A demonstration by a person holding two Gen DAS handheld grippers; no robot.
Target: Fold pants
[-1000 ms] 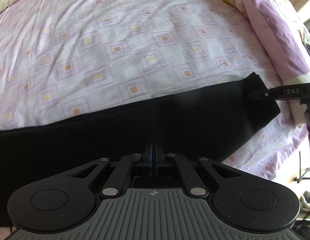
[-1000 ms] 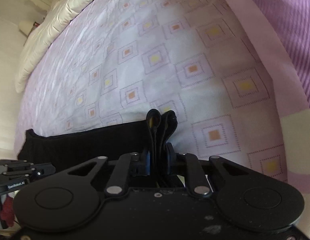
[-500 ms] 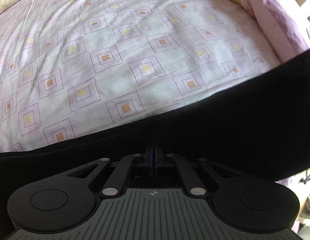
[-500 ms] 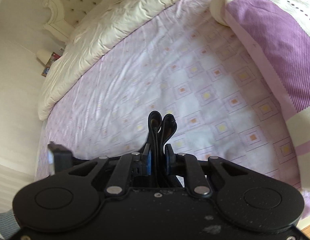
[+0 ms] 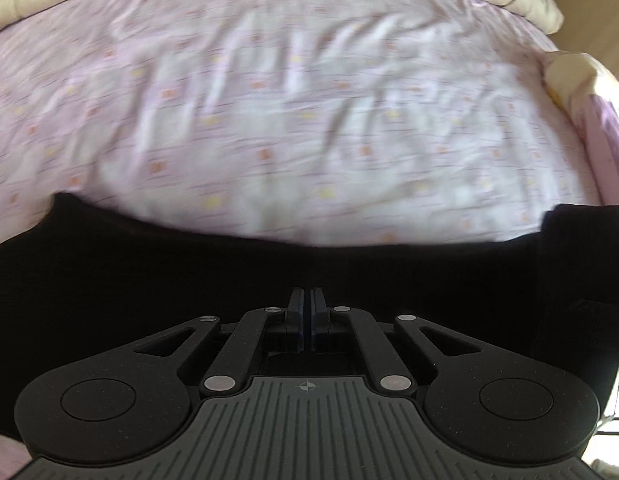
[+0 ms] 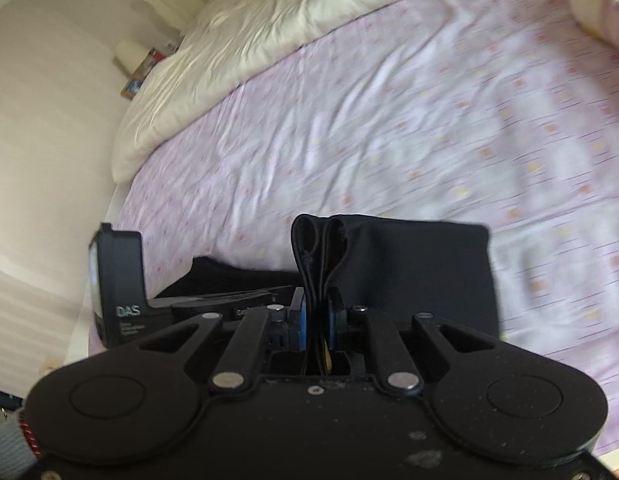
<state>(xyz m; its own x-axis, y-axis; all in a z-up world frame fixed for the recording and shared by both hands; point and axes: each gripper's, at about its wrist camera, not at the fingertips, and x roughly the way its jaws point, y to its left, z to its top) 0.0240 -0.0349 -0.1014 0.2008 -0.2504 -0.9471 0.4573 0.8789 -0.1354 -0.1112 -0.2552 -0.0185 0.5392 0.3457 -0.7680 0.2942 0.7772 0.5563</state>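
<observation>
Both fingers of the left gripper (image 5: 305, 300) are pressed together, the black pants (image 5: 229, 280) directly beyond their tips; whether cloth is pinched between them cannot be told. The pants stretch across that view from edge to edge above the pink patterned sheet (image 5: 289, 120). Only the right wrist view shows a clear hold: the right gripper (image 6: 315, 300) is clamped on a bunched, doubled edge of the pants (image 6: 409, 264), which loops up between the blue pads. That view alone also shows the left gripper's body (image 6: 121, 292), marked DAS, just to the left, plus a cream duvet (image 6: 249, 40) and wall.
</observation>
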